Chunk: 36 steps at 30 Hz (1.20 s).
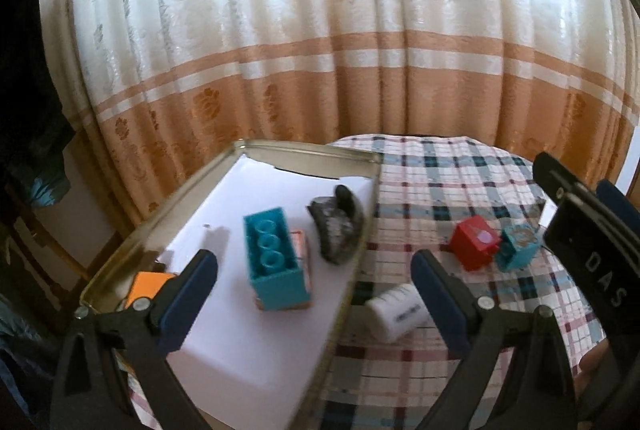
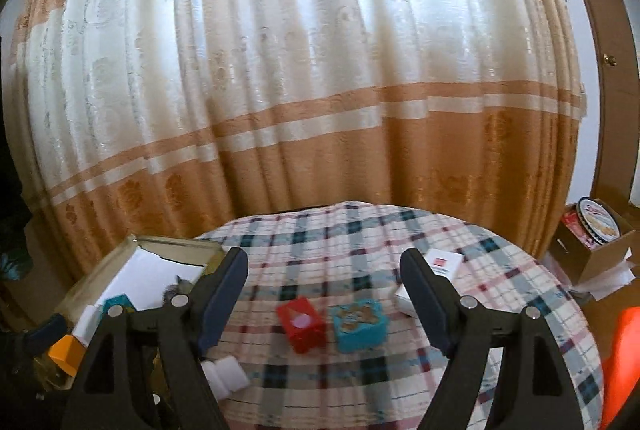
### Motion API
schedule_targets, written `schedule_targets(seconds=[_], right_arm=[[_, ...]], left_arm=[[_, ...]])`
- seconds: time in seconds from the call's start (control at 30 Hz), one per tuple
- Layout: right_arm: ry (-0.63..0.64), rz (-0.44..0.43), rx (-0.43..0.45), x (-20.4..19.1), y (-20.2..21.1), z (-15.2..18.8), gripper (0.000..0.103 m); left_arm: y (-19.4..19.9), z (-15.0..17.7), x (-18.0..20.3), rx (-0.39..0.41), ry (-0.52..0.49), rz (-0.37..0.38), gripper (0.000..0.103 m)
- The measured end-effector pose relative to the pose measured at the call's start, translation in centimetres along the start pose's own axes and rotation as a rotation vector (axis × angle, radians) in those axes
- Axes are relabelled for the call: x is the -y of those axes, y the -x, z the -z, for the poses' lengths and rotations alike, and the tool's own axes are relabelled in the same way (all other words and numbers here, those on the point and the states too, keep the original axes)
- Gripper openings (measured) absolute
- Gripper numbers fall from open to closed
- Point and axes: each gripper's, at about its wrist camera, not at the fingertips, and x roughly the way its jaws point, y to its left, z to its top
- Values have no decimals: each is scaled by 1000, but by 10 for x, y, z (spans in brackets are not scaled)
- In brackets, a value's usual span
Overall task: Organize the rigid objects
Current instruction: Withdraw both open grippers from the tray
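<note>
A metal tin (image 1: pixel 256 149) lined with white paper sits on the left of the plaid table (image 1: pixel 460 181). It holds a teal brick (image 1: pixel 274 262), a dark mottled object (image 1: pixel 338 226) and an orange block (image 1: pixel 150 286). My left gripper (image 1: pixel 314 296) is open and empty over the tin's right edge. A white bottle (image 1: pixel 396 312) lies beside the tin. A red cube (image 2: pixel 301 322) and a teal box (image 2: pixel 360 322) lie on the cloth ahead of my right gripper (image 2: pixel 324 296), which is open and empty. A white box (image 2: pixel 442 264) lies behind its right finger.
A cream and orange curtain (image 2: pixel 280 89) hangs behind the table. A cardboard box (image 2: pixel 596 250) with a round tin stands on the floor at the right. A wooden door (image 2: pixel 608 49) is at the far right.
</note>
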Motion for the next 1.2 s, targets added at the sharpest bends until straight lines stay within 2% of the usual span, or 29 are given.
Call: schedule_targets(seconds=[0.17,0.4,0.57,0.77,0.97,1.1,1.2], right_arm=[[0,37,-6,18,2,8,81],[-46,57,-38,41,4,14,81],[-94,73,-37,54,8,14,81],[-139,157,23,69,24,14,81],[-219,169,47,85,34,16,81],[-222,171,50,85,38,16,81],[-217,172,42,84,38,16,81]], left_arm=[[8,7,15,54,-12,-1,99],[13,13,24,81,-23,2,99],[18,18,26,85,-18,18,99],[26,22,32,98,-37,37,99],[32,26,38,95,-49,52,99],[32,33,42,53,-68,68,99],[41,34,46,85,-84,77,100]])
